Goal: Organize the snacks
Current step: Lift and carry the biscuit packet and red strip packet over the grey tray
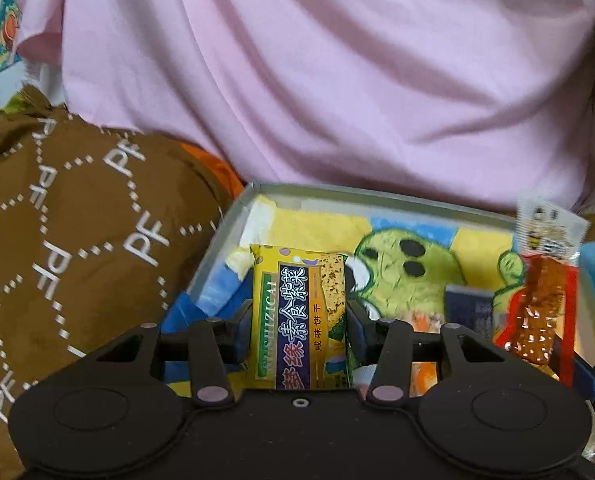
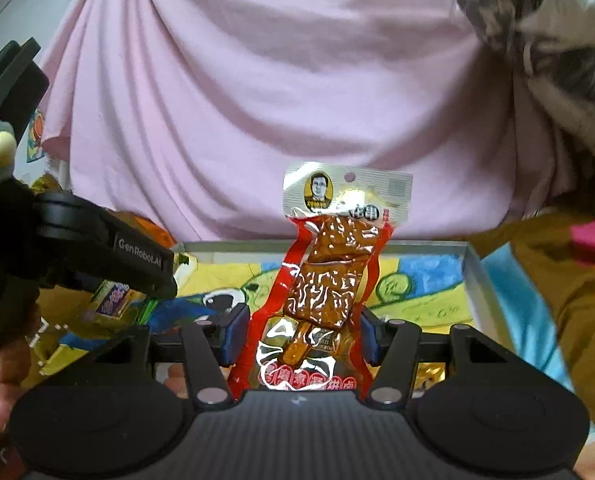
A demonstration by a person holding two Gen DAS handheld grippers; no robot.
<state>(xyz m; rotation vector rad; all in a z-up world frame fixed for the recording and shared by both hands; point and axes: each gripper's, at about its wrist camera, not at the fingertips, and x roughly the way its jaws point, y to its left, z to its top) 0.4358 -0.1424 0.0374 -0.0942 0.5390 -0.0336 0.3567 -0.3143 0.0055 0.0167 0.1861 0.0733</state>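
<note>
My left gripper (image 1: 299,328) is shut on a yellow seaweed cracker packet (image 1: 297,304), which stands on end over the near left part of a shallow grey-rimmed box (image 1: 377,196) lined with a cartoon picture. My right gripper (image 2: 301,336) is shut on a red packet of brown skewered snack (image 2: 325,280), upright above the same box (image 2: 337,246). That red packet (image 1: 537,304) also shows at the right edge of the left wrist view. In the right wrist view the yellow packet (image 2: 113,300) sits at the left under the other gripper's black housing (image 2: 137,268).
A pink cloth (image 1: 337,80) fills the space behind the box. Brown fabric printed with "PF" (image 1: 77,220) lies left of it. A hand (image 2: 1,380) holds the left tool. Camouflage-patterned fabric (image 2: 537,20) hangs at the upper right, and a light blue surface (image 2: 517,300) borders the box's right wall.
</note>
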